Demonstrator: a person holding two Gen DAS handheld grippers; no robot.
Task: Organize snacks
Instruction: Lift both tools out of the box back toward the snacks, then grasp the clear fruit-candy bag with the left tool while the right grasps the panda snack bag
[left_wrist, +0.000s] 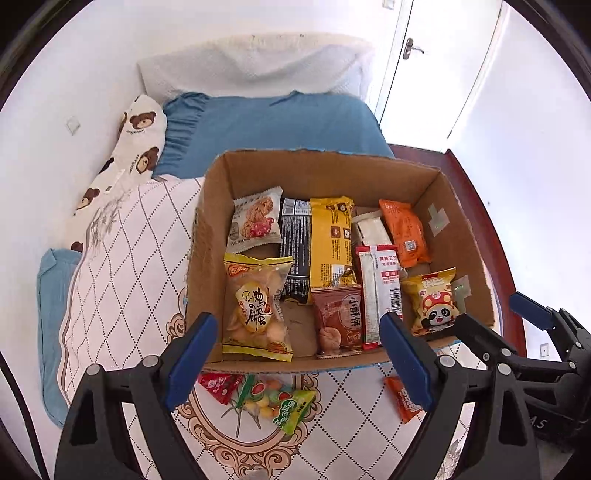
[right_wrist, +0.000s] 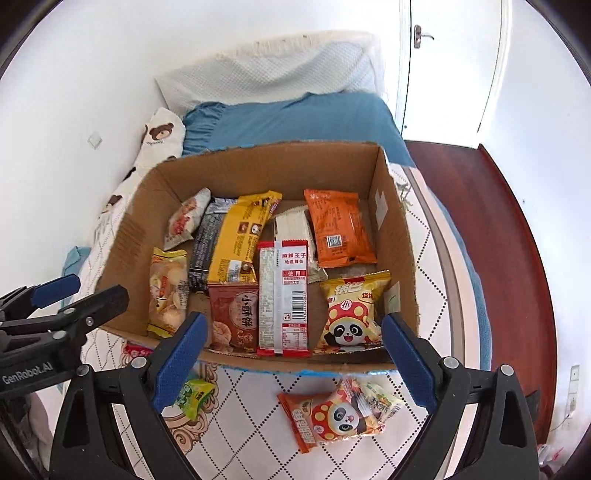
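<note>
Mostly done: box (right_wrist: 258, 173) on the bed (left_wrist: 122, 258) already holds about nine packets laid flat. Left outside, just before its near wall: red packet (left_wrist: 218, 384), green candy bag (left_wrist: 280, 402), orange panda bag (right_wrist: 325, 417), pale packet (right_wrist: 384, 402). Left gripper (left_wrist: 299, 362) and right gripper (right_wrist: 291, 362) both spread apart, holding nothing, above those leftovers.

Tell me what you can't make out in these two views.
- Red packet, left wrist view: top hidden by the box front wall.
- Orange packet, left wrist view: mostly behind a finger of the left hand-held gripper.
- Green candy bag, right wrist view: partly behind a finger of the right hand-held gripper.
</note>
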